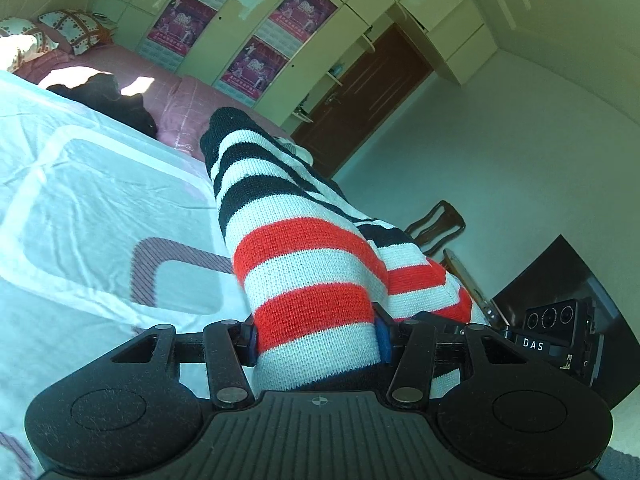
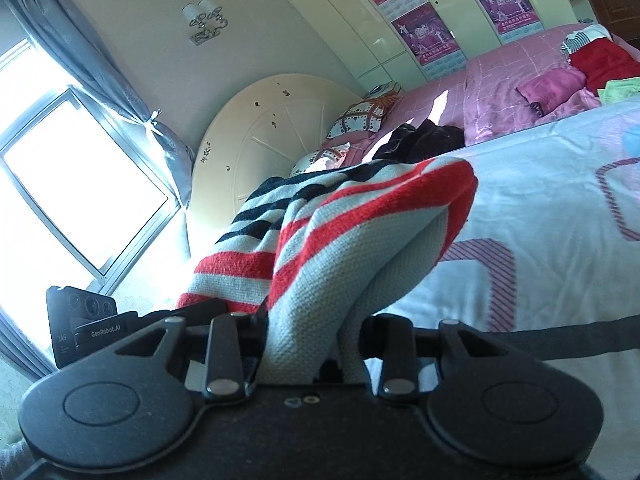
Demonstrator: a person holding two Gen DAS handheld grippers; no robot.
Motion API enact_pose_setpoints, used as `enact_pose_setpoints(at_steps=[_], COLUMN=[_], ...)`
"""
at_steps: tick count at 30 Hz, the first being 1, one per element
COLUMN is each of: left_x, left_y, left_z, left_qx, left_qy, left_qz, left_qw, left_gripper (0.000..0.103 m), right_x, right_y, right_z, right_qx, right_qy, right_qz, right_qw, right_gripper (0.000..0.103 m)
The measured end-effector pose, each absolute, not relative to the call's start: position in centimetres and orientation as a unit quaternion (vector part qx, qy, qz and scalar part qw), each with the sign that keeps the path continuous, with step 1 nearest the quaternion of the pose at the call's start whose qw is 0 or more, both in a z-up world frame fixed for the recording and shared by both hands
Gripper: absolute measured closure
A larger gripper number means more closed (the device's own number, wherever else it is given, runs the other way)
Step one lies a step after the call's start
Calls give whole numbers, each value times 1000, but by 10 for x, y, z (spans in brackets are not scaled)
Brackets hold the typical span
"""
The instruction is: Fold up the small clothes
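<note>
Holding striped knit sweater (image 1: 296, 248) up over bed (image 1: 80, 184), mid frame. We pinch it tight with left gripper (image 1: 316, 340) and right gripper (image 2: 308, 344). Soft, light, floppy; best grabbed at edges.

Striped knit garment (image 2: 332, 240) pinched between the right gripper (image 2: 308, 344) fingers, above the white bedspread (image 2: 540, 208).
</note>
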State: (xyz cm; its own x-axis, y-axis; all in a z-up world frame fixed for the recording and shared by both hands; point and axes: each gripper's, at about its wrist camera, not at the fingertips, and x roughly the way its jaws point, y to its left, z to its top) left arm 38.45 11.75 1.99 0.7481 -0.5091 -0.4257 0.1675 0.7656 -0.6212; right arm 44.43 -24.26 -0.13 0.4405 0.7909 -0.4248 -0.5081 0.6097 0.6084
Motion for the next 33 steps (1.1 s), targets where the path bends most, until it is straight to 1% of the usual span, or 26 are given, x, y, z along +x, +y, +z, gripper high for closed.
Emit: enact_pose_setpoints(at_steps=[10,16,26,30,31,32,33], left_x=[360,356,359,366,367,368,367], left_y=[241,294,343,353,353,355,356], left_z=[13,-15,-55,-77,-83,-90,-95], left_qx=[-282,-307,-330,-336,-335,-343,-354], left_qy=[309,321,327,345,350,349,347], left_qz=[-156,-136,-115,-100,-99,-102,-105], left_qw=[895,886,878,871,869,866,862], left_gripper=[52,52,52,52,51,49,45], right_x=[434,437,437,440,441,443,445], right_y=[-115,-57,5,18,20,19,15], right_z=[-20,-37,-60,-80,-87,-95,-103], right_qx=[218,210,196,189,187,189,200], right_qy=[365,387,417,439,447,455,463], right_qz=[416,422,433,429,423,419,418], right_qw=[804,793,775,767,765,763,756], right_gripper=[67,67,67,67,67,63,62])
